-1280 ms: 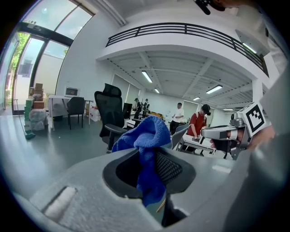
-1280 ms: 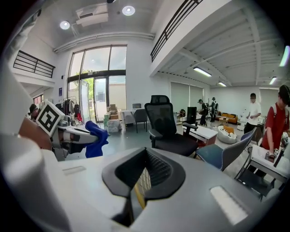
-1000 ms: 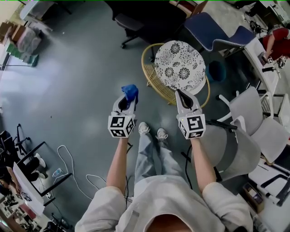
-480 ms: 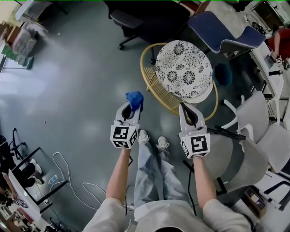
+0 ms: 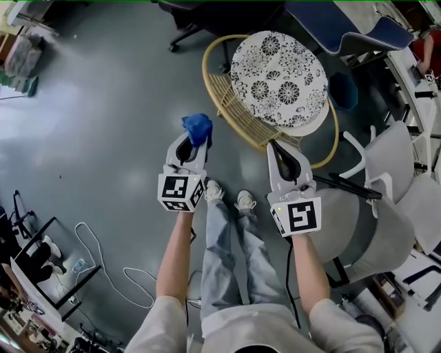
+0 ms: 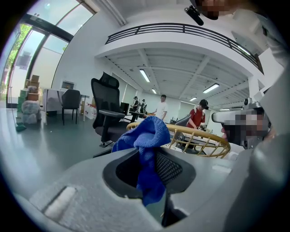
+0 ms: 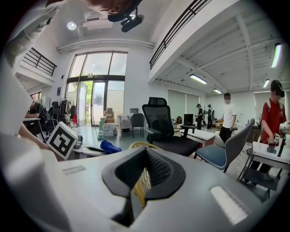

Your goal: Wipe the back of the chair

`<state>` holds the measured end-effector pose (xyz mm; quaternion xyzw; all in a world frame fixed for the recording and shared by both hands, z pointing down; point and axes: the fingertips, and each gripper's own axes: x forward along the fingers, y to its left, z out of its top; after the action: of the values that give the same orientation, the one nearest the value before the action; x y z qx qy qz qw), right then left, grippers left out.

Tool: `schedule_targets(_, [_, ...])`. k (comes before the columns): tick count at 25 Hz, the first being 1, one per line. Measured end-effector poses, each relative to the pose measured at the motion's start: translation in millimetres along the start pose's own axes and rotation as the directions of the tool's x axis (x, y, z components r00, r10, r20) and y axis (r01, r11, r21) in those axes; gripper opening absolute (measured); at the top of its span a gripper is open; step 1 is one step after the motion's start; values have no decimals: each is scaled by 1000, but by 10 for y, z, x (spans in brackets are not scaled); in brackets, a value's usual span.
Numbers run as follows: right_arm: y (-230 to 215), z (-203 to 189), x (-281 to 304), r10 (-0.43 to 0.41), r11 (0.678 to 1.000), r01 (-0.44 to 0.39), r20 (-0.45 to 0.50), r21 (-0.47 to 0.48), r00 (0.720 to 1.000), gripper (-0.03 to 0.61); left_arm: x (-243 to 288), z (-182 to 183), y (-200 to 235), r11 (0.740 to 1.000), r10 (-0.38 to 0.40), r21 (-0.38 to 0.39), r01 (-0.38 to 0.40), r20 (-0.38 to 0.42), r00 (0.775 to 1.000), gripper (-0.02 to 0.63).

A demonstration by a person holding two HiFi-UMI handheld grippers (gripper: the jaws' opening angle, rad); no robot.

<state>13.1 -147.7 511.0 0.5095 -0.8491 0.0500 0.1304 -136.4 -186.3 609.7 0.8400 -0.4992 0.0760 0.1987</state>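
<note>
A round rattan chair [image 5: 222, 98] with a black-and-white floral cushion [image 5: 278, 69] stands on the floor ahead of me. My left gripper [image 5: 191, 143] is shut on a blue cloth [image 5: 197, 127], held just left of the chair's woven rim. In the left gripper view the cloth [image 6: 147, 141] bunches out of the jaws, and the rattan rim [image 6: 201, 137] runs behind it. My right gripper [image 5: 276, 147] is shut with nothing in it. Its tip lies over the chair's near rim, and the rattan [image 7: 141, 146] shows just beyond its jaws.
A black office chair [image 5: 207, 12] stands beyond the rattan chair, a blue chair [image 5: 344, 31] at the upper right. Grey chairs [image 5: 386, 231] crowd my right side. Cables [image 5: 103, 256] lie on the floor at the lower left. Several people stand far off.
Both grippers and I have come closer to the rattan chair. The right gripper's tip now overlaps its near rim. The blue cloth stays held in the left gripper.
</note>
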Motion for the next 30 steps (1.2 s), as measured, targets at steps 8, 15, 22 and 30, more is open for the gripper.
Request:
schedule_targets(8, [188, 81, -140, 12, 998, -14, 38, 64, 999, 0, 28, -34, -117, 1000, -11, 17, 11, -5, 1000, 80])
schedule_targets(15, [426, -187, -195, 40, 995, -41, 5, 95, 999, 0, 41, -106, -146, 1000, -19, 21, 19, 3, 1000, 80])
schedule_targets(22, [451, -491, -238, 40, 994, -37, -34, 106, 999, 0, 162, -60, -164, 999, -33, 35, 31, 38, 999, 80])
schedule_targets(30, [417, -709, -250, 35, 992, -28, -58, 122, 998, 0, 436, 53, -254, 996, -63, 72, 59, 56, 996, 79])
